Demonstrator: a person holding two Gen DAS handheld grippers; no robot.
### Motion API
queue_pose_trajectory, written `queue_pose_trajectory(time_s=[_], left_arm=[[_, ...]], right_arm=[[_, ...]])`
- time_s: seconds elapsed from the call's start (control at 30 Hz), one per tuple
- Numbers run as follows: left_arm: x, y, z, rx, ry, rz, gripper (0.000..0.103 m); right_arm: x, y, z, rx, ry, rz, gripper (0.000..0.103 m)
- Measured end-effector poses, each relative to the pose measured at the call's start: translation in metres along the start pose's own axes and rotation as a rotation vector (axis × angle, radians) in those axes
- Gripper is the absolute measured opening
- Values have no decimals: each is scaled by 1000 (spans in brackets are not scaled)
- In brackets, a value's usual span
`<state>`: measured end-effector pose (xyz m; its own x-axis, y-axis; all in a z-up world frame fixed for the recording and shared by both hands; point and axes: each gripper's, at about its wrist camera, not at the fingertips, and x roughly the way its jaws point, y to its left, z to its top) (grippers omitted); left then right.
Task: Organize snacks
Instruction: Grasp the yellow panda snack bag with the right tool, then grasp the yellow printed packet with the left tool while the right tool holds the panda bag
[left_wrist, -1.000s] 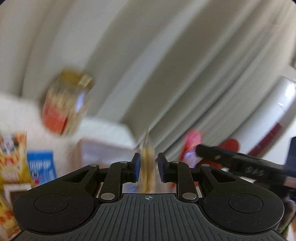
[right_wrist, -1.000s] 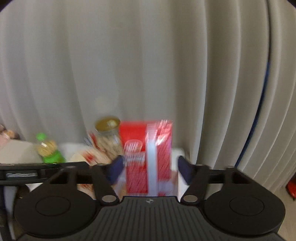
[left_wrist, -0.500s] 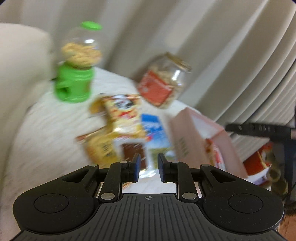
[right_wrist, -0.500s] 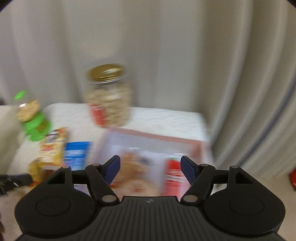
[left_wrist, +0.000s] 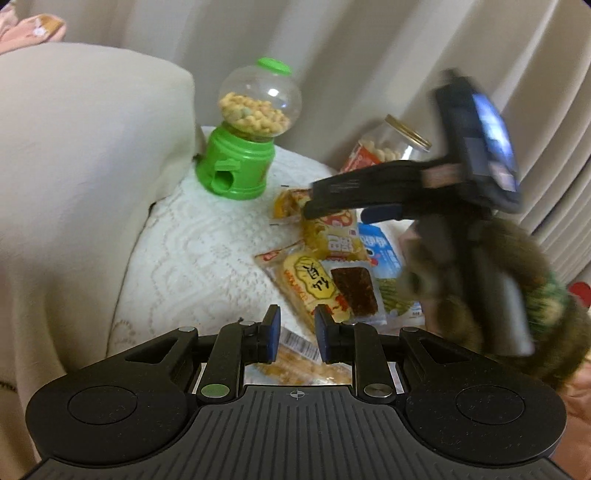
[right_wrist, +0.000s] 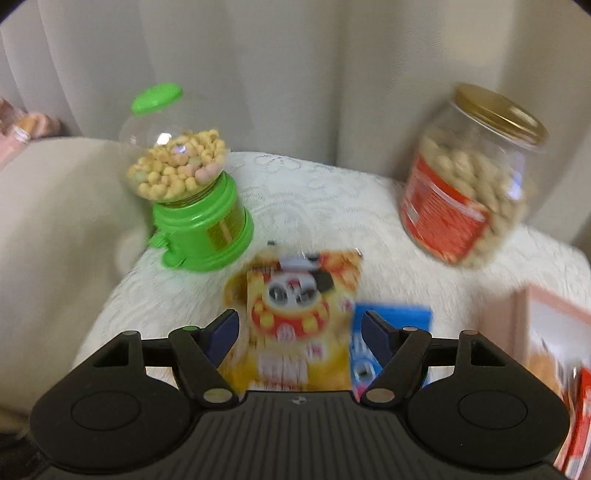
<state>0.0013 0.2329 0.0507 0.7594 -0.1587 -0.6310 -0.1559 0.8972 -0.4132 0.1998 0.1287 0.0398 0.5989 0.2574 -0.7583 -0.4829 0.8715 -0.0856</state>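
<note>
Several snack packets lie on a white lace cloth (left_wrist: 192, 258): a yellow panda packet (right_wrist: 295, 306), a blue packet (right_wrist: 395, 325), a yellow packet with black characters (left_wrist: 308, 286) and a clear packet holding a brown bar (left_wrist: 354, 295). My right gripper (right_wrist: 301, 328) hovers open just above the panda packet, pads apart from it; from the left wrist the right gripper (left_wrist: 343, 211) shows over the same pile. My left gripper (left_wrist: 297, 334) stands low at the pile's near edge, jaws a narrow gap apart with nothing between them, over a packet with a barcode (left_wrist: 299, 341).
A green candy dispenser (right_wrist: 192, 206) stands at the back left and a gold-lidded jar of nuts (right_wrist: 465, 192) at the back right. A pink box (right_wrist: 535, 325) holding snacks sits at the right edge. A beige sofa arm (left_wrist: 74, 147) rises on the left, curtains behind.
Both views swung down from the curtain onto the snack pile. The right gripper dropped over the panda packet and entered the left wrist view. The left gripper's narrow gap is unchanged.
</note>
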Motion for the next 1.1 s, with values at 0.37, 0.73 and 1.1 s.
queue_pose_trajectory(time_s=[0.37, 0.73, 1.1], left_arm=[[-1, 6, -11, -52, 8, -37, 24], [15, -3, 24, -71, 42, 37, 24], [92, -45, 36, 31, 161, 188, 44]], right_arm=[[-1, 5, -18, -18, 68, -57, 61], [-89, -24, -28, 57, -95, -15, 60], [-134, -49, -81, 72, -136, 7, 60]])
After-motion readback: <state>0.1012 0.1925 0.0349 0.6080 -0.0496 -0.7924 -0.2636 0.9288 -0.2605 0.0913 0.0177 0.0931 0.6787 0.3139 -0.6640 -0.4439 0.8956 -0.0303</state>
